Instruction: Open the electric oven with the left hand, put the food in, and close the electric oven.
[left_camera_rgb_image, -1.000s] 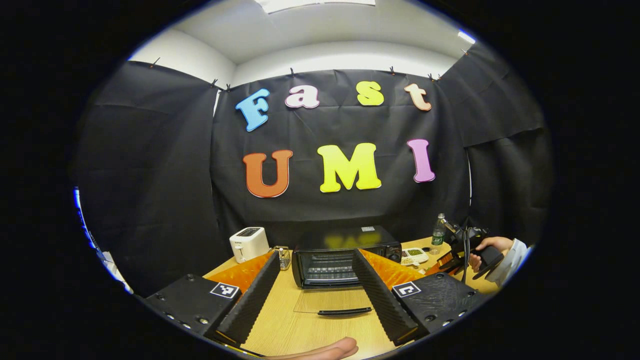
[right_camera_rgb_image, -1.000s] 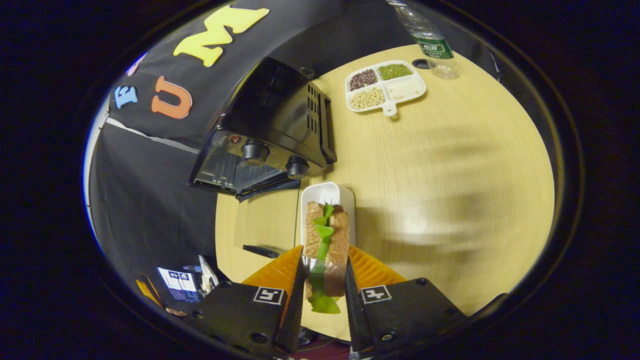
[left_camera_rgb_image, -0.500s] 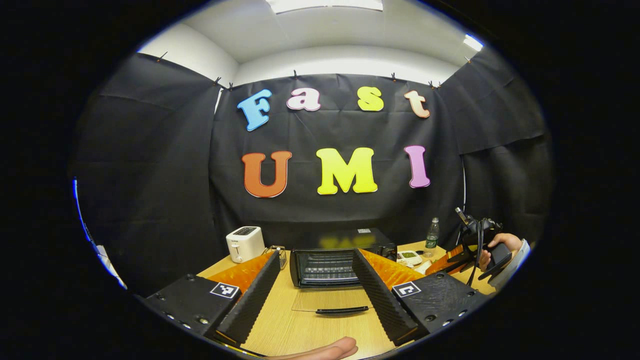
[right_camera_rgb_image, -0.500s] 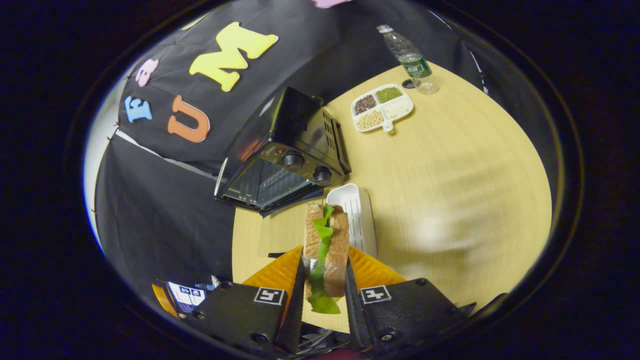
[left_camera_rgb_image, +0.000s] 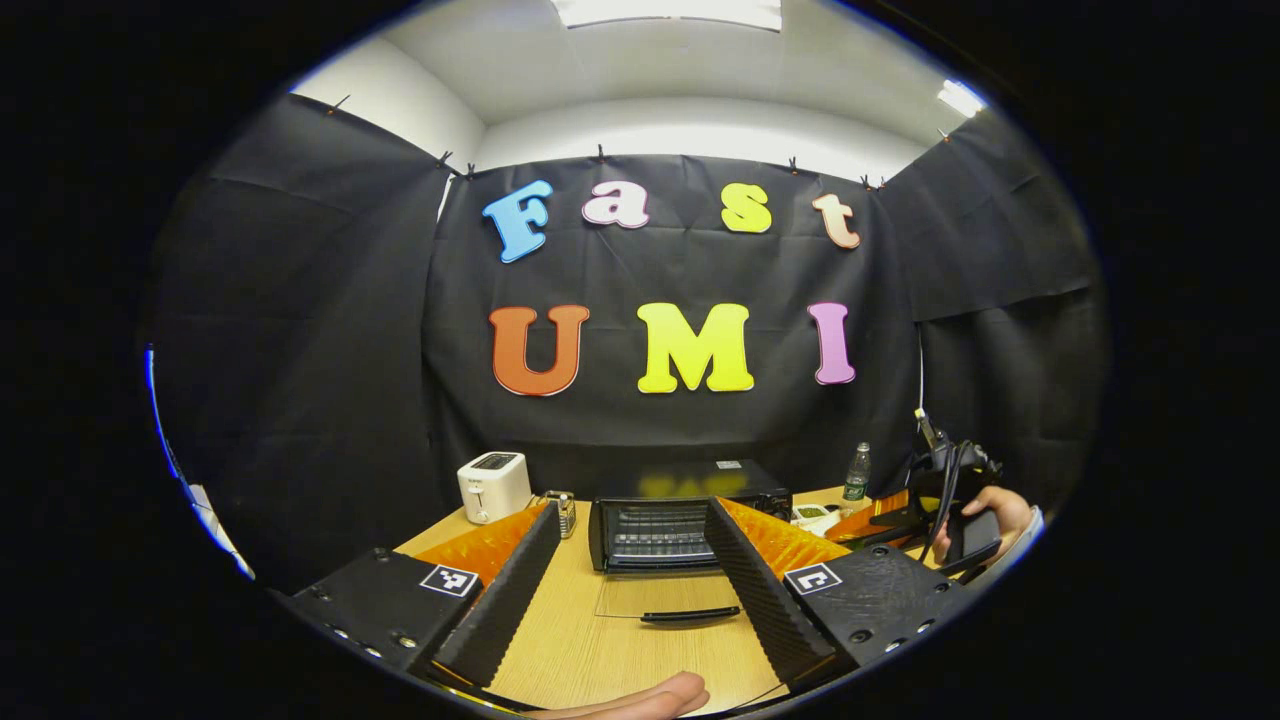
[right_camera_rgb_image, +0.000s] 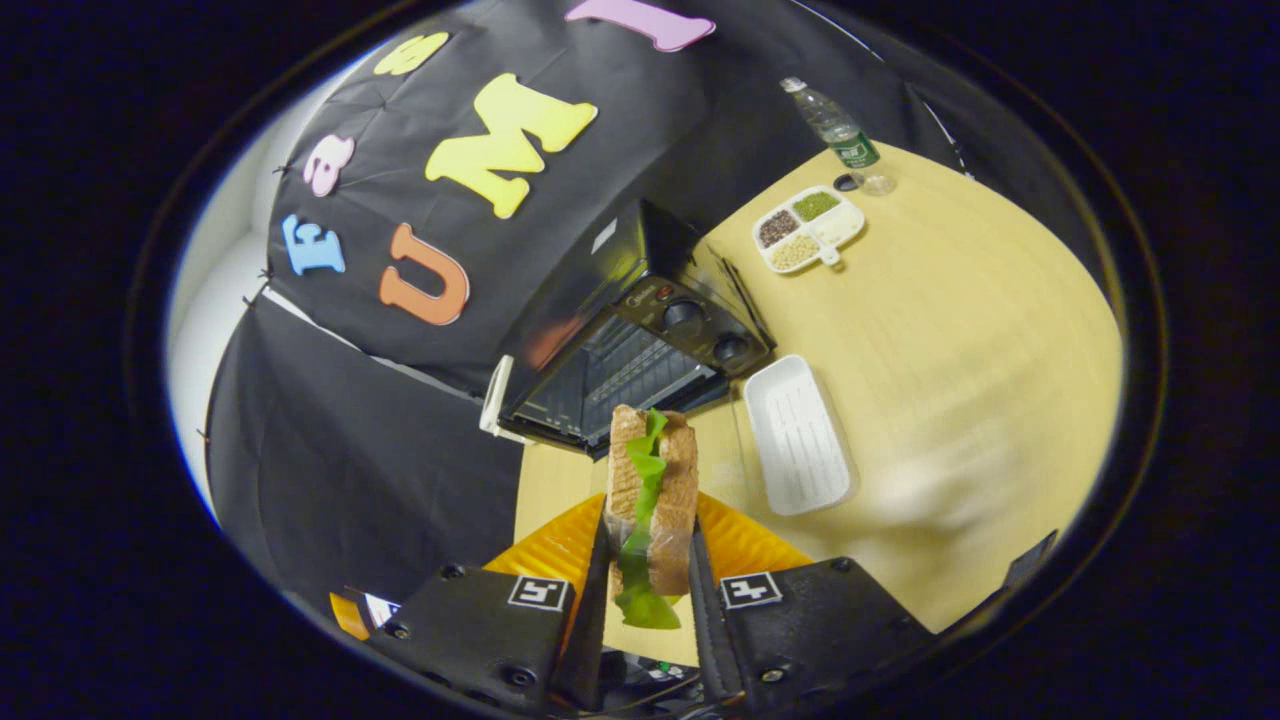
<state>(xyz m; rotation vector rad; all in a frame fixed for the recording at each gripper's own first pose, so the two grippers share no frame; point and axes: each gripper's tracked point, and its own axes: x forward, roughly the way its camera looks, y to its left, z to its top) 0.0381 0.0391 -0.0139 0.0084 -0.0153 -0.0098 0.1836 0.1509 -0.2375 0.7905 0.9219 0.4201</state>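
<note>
The right tongs (right_camera_rgb_image: 645, 560) are clamped on the sandwich (right_camera_rgb_image: 648, 500), both fingers pressing its bread faces, and they hold it in the air above the bench (right_camera_rgb_image: 950, 330). The sandwich stands on edge, its long axis running forward along the fingers, with green lettuce showing along its seam. The electric oven (right_camera_rgb_image: 630, 340) lies ahead of it and slightly to the left in the right gripper view, its mouth facing the tongs and the wire rack visible inside; the sandwich's far end points almost at that opening, so the coming move looks like a short push forward and a little down onto the rack. The right hand is plainly the nearer one to the oven mouth. The left tongs (left_camera_rgb_image: 625, 585) stand open and empty, well back from the oven (left_camera_rgb_image: 665, 520), with the glass door (left_camera_rgb_image: 665, 600) lying flat on the bench between their fingers and its dark handle (left_camera_rgb_image: 690, 614) nearest them. The white tray (right_camera_rgb_image: 800, 435) lies empty just right of the sandwich. Compared with a second ago, the sandwich has risen off that tray and swung left toward the oven front, while the left tongs have drawn back a little, the oven now looking slightly smaller to them.
</note>
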